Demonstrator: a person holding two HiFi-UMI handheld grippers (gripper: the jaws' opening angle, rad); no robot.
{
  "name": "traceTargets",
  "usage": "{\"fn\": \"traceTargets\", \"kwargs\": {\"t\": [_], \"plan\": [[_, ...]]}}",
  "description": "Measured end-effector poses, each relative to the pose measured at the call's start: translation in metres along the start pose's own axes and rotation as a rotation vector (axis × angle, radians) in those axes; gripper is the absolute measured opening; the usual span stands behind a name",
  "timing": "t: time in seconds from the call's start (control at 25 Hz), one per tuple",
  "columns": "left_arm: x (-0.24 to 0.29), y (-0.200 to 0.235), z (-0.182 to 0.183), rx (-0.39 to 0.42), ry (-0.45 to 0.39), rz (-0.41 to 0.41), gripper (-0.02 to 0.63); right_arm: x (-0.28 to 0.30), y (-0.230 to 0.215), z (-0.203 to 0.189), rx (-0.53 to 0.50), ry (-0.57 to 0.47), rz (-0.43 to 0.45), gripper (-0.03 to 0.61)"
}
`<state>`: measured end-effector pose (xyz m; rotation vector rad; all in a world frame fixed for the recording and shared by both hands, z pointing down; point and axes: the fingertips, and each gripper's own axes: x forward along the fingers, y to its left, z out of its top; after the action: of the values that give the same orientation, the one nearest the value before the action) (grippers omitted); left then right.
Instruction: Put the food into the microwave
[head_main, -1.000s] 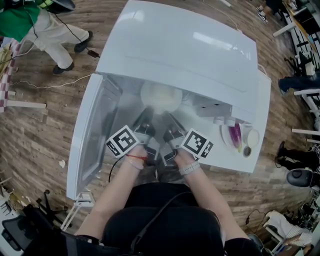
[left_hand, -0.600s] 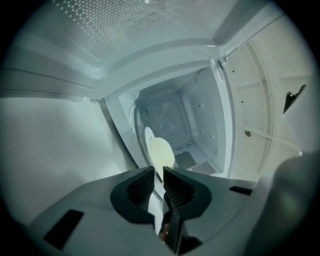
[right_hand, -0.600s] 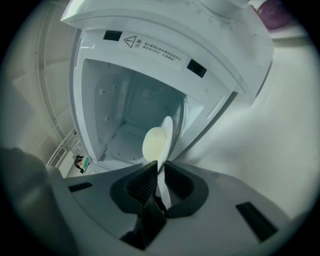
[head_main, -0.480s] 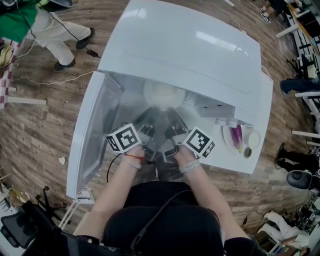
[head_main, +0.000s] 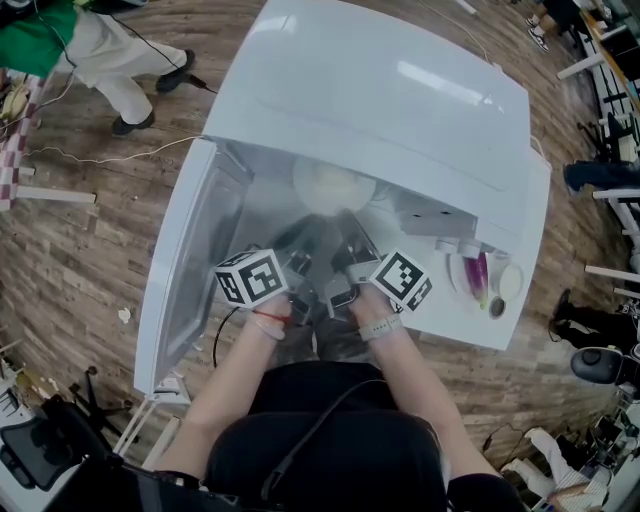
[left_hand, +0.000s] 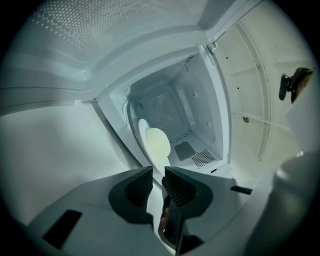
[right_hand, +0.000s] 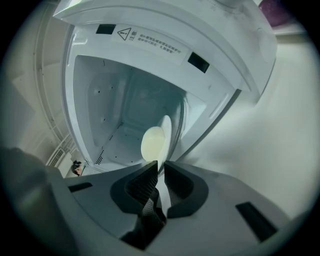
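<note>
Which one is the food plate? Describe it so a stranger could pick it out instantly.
Start at the big white microwave, its door swung open to the left. In the cavity's mouth is a round white plate of pale cream food. The small dish to the microwave's right holds a purple item; this plate is larger and all pale.

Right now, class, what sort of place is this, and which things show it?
Probably a lab or test room, not a home kitchen: a microwave on a white table, loose cables across the wood floor, an office chair at the edge.
</note>
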<state>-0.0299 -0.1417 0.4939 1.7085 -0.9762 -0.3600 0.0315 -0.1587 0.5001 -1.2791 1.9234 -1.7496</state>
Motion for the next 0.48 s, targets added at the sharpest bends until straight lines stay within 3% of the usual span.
{"fn": "traceTargets", "kwargs": {"t": [0.2, 0.48], "plan": [[0.003, -0.005, 0.004, 0.035, 0.003, -0.015, 0.064, 0.004, -0.001, 0.002, -0.003, 0.003, -0.008, 0.057], [0.016, -0.013, -0.001, 0.134, 0.075, -0.015, 0.058, 0.007, 0.001, 0.004, -0.052, 0.018, -0.015, 0.057]]}}
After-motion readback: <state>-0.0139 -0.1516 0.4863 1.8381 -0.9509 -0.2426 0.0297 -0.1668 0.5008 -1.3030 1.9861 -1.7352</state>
